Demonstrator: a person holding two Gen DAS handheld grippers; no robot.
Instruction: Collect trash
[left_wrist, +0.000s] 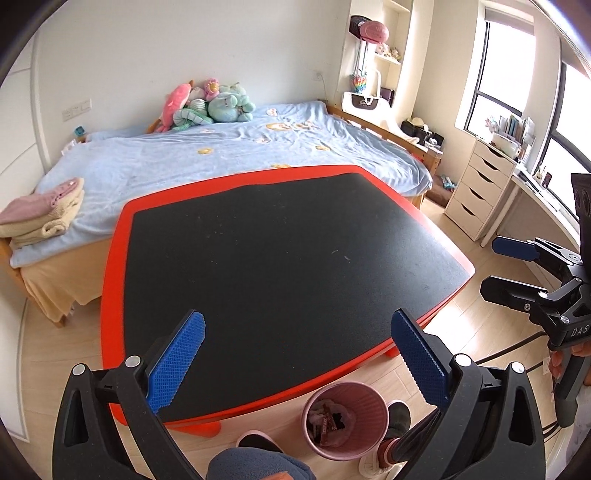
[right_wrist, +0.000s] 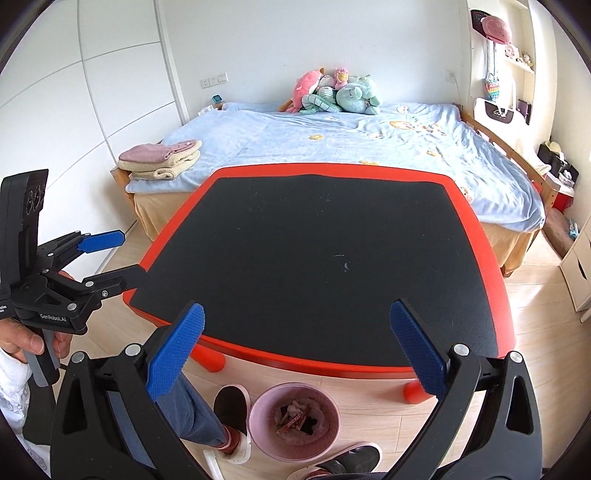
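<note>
Jaws of both grippers gape wide above the red-rimmed black table (left_wrist: 280, 258), bed (left_wrist: 221, 158) beyond it.

Low plastic table (right_wrist: 476, 236) is bright red with a speckled black mat on top. Ribbed pink bin (right_wrist: 293, 421) holds red-brown wrappers (right_wrist: 291, 422). Both grippers have blue dimpled pads (left_wrist: 177, 363) on black arms. Pale blue bedspread (right_wrist: 332, 147) has little yellow flowers.
</note>
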